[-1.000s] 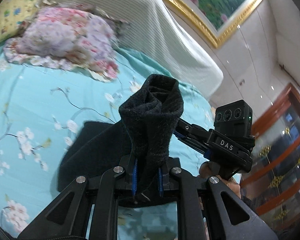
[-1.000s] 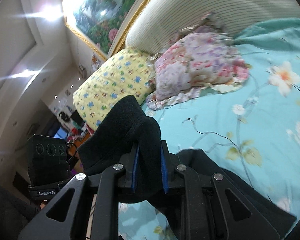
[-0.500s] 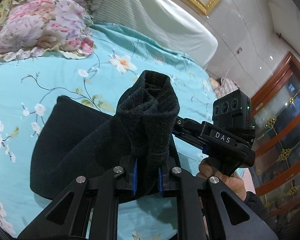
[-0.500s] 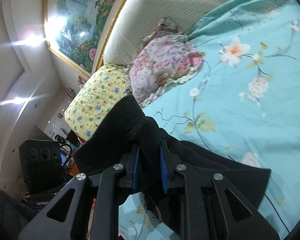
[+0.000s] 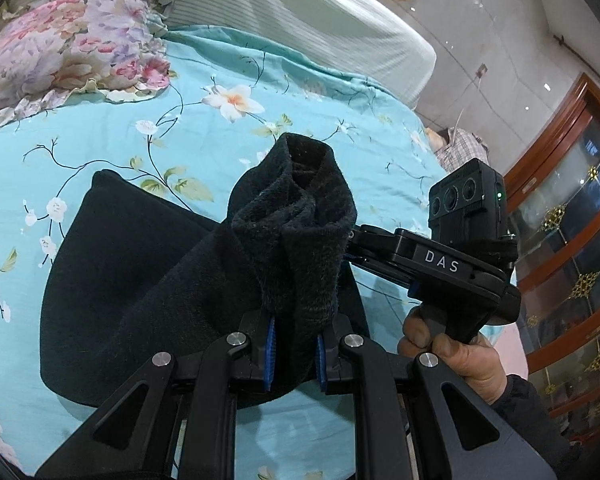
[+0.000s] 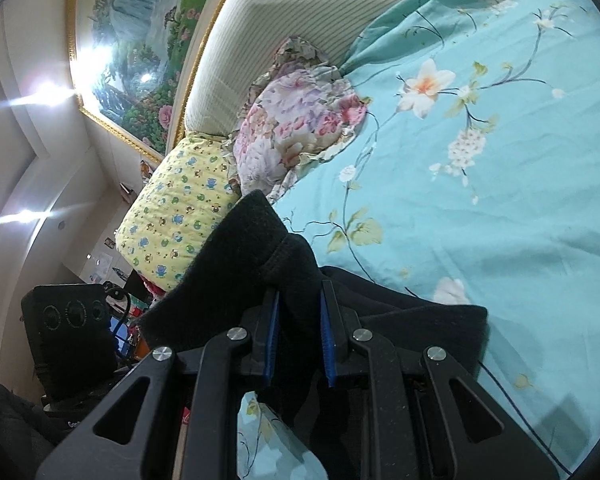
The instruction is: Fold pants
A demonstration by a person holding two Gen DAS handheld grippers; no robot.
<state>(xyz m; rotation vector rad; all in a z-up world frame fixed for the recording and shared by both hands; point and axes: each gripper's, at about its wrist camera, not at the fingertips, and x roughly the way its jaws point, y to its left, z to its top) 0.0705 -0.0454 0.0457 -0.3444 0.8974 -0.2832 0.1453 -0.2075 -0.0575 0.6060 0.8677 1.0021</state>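
Black fleece pants (image 5: 140, 280) lie on a turquoise flowered bedsheet (image 5: 80, 140), folded over on themselves. My left gripper (image 5: 294, 344) is shut on a bunched edge of the pants that stands up between its blue pads. In the right wrist view my right gripper (image 6: 298, 340) is shut on another bunched edge of the pants (image 6: 268, 264), with the rest of the cloth (image 6: 428, 320) spread on the sheet below it. The right gripper's body (image 5: 456, 264), held by a hand (image 5: 460, 352), shows beside the left one, its fingers hidden behind the cloth.
A flowered pillow (image 5: 68, 48) and a yellow patterned pillow (image 6: 176, 220) lie against a striped padded headboard (image 5: 320, 12). A framed landscape painting (image 6: 140, 40) hangs above. A wooden glass-front cabinet (image 5: 572, 240) stands to the right of the bed.
Both grippers have come down and across the bed with the pants' edges in them. More of the black cloth now lies spread on the sheet.
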